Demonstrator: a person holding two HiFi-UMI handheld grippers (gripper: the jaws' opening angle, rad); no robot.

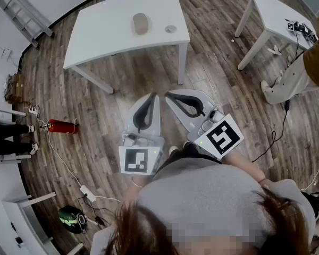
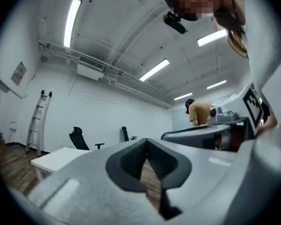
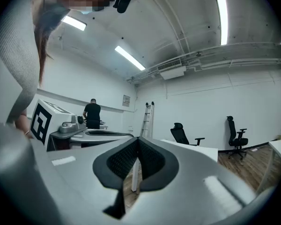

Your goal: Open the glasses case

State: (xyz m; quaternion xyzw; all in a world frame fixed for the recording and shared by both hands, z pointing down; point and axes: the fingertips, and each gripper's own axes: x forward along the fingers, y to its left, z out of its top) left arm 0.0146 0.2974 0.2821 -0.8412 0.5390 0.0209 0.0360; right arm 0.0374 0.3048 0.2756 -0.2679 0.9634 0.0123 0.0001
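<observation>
Two grippers held level over wooden floor (image 1: 95, 137), left gripper (image 1: 152, 98) and right gripper (image 1: 168, 95) both with fingers (image 2: 84, 186) together, empty, grey glasses case (image 1: 141, 23) lying on white counter (image 1: 106, 31), well apart from them

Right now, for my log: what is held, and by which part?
Nothing: left gripper and right gripper are shut, empty; glasses case lies on the white table.
</observation>
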